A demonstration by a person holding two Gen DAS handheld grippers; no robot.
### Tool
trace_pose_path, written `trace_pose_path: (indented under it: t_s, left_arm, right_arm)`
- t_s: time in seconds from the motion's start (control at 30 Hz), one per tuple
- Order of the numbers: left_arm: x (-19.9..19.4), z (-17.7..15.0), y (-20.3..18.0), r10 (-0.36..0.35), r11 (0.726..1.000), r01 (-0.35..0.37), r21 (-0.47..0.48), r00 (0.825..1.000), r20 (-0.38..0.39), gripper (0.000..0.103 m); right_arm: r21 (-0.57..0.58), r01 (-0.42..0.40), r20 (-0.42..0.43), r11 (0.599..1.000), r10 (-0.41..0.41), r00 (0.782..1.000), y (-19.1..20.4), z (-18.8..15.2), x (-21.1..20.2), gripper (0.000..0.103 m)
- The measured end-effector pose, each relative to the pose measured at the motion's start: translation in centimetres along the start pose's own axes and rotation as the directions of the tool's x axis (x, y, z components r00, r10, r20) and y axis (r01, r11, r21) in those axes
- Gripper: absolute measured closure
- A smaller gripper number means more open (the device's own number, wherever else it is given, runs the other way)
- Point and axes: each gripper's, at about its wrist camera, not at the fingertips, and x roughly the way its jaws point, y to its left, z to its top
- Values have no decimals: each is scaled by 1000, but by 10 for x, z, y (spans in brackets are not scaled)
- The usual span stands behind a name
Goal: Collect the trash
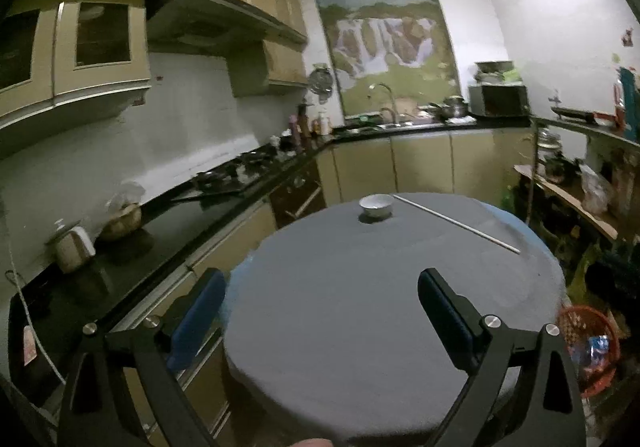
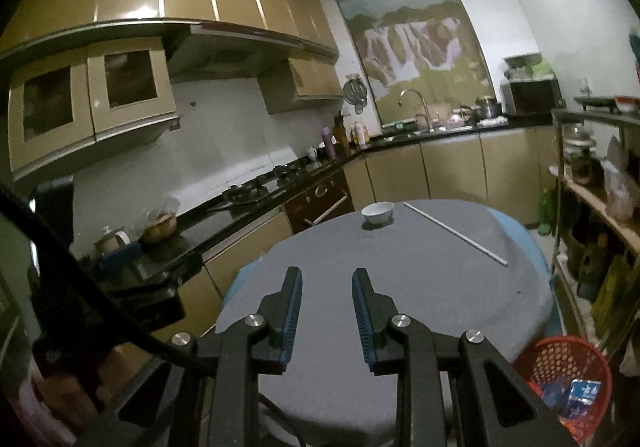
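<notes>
A round table (image 1: 360, 307) with a grey cloth fills the middle of both views (image 2: 400, 287). A white bowl (image 1: 376, 204) sits at its far side, with a pair of pale chopsticks (image 1: 456, 223) lying to its right; both also show in the right wrist view, the bowl (image 2: 377, 212) and chopsticks (image 2: 454, 233). A red basket (image 2: 568, 379) on the floor right of the table holds blue wrappers (image 2: 584, 391); it also shows in the left wrist view (image 1: 588, 347). My left gripper (image 1: 322, 287) is wide open and empty above the table's near edge. My right gripper (image 2: 326, 279) is partly open and empty.
A black counter (image 1: 160, 223) with a stove (image 1: 236, 175), jars and cabinets runs along the left. A sink (image 1: 392, 119) and microwave (image 1: 498, 97) stand at the back. A cluttered shelf rack (image 2: 592, 207) stands close on the right. The left gripper's body (image 2: 120, 287) is at my right view's left.
</notes>
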Motion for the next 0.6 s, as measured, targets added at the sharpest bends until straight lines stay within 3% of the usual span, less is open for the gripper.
trace_pose_path:
  t_s: [0.2,0.6]
  left_arm:
    - [1,-5,19,47,997,-46,-56,999,4,6]
    - [3,-13,18,48,998,-48,-48,999,-14,6]
  right_arm:
    - [-86,11,-9,996,-12,1000,25,-7,8,73]
    - [-91,31,2,995,-31,1000,30,-9,10,73]
